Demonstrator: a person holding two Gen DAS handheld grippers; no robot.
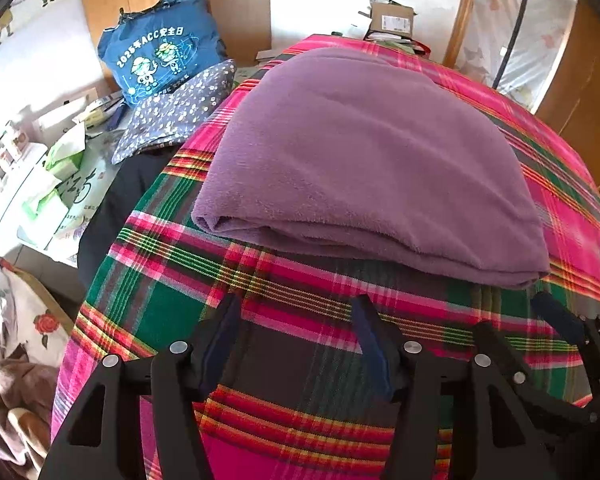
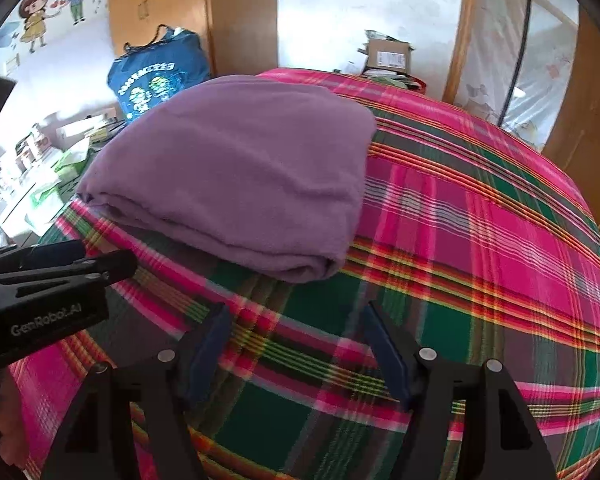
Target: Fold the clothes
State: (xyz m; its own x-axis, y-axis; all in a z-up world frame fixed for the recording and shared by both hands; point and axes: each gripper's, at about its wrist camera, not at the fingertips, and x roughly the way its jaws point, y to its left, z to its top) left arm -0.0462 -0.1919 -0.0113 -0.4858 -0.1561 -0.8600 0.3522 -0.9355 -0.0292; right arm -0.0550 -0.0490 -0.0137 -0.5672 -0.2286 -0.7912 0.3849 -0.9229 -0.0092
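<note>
On the plaid-covered bed [image 1: 308,340], a folded purple fleece garment [image 1: 364,168] lies just ahead of both grippers, jaws spread, empty; left gripper [image 1: 296,344] nearer than right gripper [image 2: 296,348].

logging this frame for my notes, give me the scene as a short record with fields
surface: plaid sheet in pink, green and grey
garment: purple fleece, folded, lying flat on the sheet
fold edge: rounded, layered edge faces both cameras
left gripper: open, empty, short of the fleece
right gripper: open, empty, short of the fleece
contact: neither gripper touches the fleece
background: blue printed bag left of the bed, cardboard box behind it, wooden cupboards
</note>
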